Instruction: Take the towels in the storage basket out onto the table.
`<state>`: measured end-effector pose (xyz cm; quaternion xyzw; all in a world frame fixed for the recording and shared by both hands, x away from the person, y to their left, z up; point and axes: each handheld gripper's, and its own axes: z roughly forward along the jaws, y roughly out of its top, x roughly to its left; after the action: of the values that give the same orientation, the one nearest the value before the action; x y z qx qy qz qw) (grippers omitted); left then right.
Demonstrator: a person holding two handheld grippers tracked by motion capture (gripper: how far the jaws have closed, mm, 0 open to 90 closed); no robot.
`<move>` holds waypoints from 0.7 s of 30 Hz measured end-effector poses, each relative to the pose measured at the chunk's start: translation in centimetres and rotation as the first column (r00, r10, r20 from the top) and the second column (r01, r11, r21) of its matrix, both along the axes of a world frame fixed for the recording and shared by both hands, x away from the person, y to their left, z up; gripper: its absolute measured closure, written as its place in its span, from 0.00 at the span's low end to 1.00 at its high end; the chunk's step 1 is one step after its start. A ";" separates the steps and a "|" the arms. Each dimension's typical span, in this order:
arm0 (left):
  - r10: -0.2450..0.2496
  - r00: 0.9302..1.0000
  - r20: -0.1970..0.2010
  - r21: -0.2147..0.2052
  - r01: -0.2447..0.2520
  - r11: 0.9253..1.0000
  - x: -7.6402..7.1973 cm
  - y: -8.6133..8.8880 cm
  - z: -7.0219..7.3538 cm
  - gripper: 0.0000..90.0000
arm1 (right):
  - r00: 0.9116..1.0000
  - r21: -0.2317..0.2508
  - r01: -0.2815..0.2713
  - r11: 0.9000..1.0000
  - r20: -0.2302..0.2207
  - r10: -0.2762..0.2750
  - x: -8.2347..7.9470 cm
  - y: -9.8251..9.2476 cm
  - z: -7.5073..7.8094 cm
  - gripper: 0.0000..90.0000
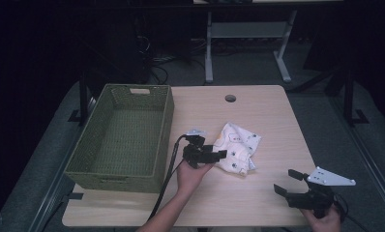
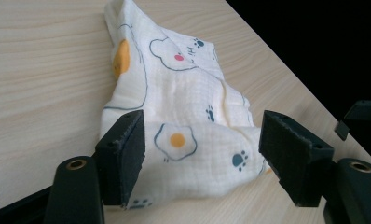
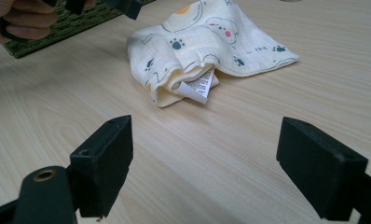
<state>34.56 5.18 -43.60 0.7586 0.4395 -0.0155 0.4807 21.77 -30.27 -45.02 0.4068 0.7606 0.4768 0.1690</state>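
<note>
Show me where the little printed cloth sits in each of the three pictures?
High view: the printed cloth lies right of centre on the table, beside the left gripper.
Left gripper view: the cloth runs from the top to between the open fingers.
Right gripper view: it lies at top centre.
Shared landmark: the green basket.

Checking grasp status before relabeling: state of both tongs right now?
Left tongs: open, pads straddling the folded cloth, not gripping it.
Right tongs: open, empty, above the bare table.
</note>
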 end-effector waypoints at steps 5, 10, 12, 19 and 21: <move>-0.011 1.000 0.006 -0.009 0.011 1.000 -1.0 0.9 0.0 0.34 | 1.000 -0.009 0.002 1.000 -0.005 -0.002 0.1 0.1 -0.1 0.20; -0.014 1.000 0.009 -0.016 0.014 1.000 -2.2 1.8 -0.2 0.33 | 1.000 -0.014 0.006 1.000 -0.010 -0.006 0.1 0.1 -0.2 0.20; -0.017 1.000 0.018 -0.015 0.017 1.000 -2.8 2.1 -0.3 0.33 | 1.000 -0.016 0.007 1.000 -0.012 -0.007 0.2 0.1 -0.2 0.20; -0.034 0.999 0.036 -0.021 0.035 0.999 -4.4 3.2 -0.9 0.33 | 1.000 -0.023 0.011 1.000 -0.016 -0.011 0.2 0.1 -0.3 0.20; -0.040 0.998 0.038 -0.024 0.041 0.999 -4.9 3.3 -1.1 0.33 | 1.000 -0.027 0.011 1.000 -0.019 -0.012 0.3 0.2 -0.3 0.20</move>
<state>29.64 8.51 -44.67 0.7614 0.4148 -0.0163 0.4980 22.03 -30.12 -45.37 0.4136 0.7662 0.4615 0.1698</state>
